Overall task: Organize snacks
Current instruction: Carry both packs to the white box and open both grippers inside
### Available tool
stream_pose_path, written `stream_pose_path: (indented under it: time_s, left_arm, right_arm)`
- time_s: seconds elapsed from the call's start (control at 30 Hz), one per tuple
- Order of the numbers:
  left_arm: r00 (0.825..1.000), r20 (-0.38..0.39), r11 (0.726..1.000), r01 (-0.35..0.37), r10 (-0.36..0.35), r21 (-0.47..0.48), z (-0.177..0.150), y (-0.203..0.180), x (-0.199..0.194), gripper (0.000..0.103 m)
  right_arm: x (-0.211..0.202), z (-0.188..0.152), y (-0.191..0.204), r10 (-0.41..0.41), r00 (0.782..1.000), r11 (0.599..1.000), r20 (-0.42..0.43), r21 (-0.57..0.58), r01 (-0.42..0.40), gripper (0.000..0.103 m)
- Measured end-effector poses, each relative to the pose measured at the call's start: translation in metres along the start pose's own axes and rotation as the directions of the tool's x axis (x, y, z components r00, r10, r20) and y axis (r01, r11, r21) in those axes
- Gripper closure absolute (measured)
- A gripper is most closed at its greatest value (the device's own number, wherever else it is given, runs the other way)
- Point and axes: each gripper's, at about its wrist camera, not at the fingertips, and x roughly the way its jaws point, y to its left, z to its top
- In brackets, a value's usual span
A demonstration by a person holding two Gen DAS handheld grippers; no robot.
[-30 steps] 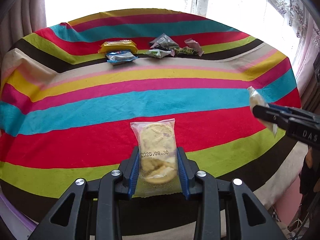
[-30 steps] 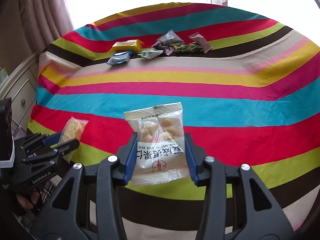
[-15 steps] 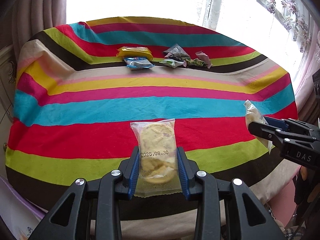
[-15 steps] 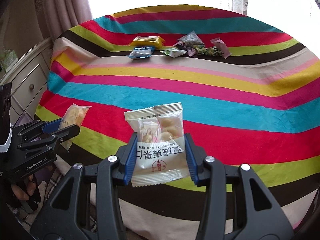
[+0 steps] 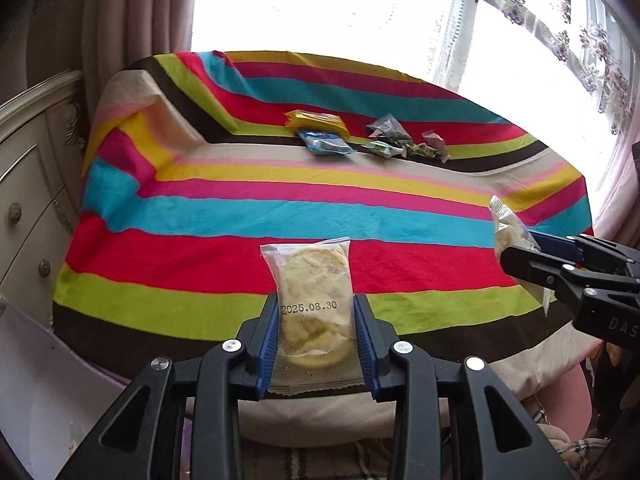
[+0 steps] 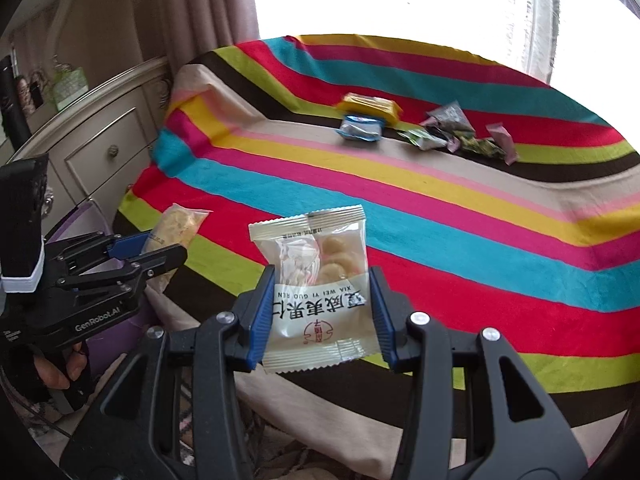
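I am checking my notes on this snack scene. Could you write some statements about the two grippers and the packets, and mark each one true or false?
1. The left gripper holds a clear packet with a round biscuit and a printed date. True.
2. The right gripper is empty. False: its jaws are shut on a white nut packet.
3. A yellow packet and a blue packet lie on the far part of the striped cloth. True.
4. The striped cloth is plain grey. False: it has bright stripes of many colours.
5. Both held packets rest on the cloth. False: both are lifted clear of it.
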Motion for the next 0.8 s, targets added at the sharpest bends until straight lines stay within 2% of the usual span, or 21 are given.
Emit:
stream_pose_path:
  time_s: [0.4, 0.8]
  left_arm:
    - [0.998, 0.035, 0.994, -0.047, 0.051, -0.102, -0.014, 0.05, -0.032, 0.067]
    - [0.994, 0.044, 0.978, -0.091, 0.101, -0.187, -0.035, 0.091, -0.053, 0.067]
  right_arm:
    - [-0.001, 0.002, 0.061, 0.102, 0.995, 0.983, -0.007, -0.154, -0.102, 0.055]
    - [0.005, 0.003, 0.115, 0.152, 0.988, 0.943, -0.036, -0.295, -0.156, 0.055]
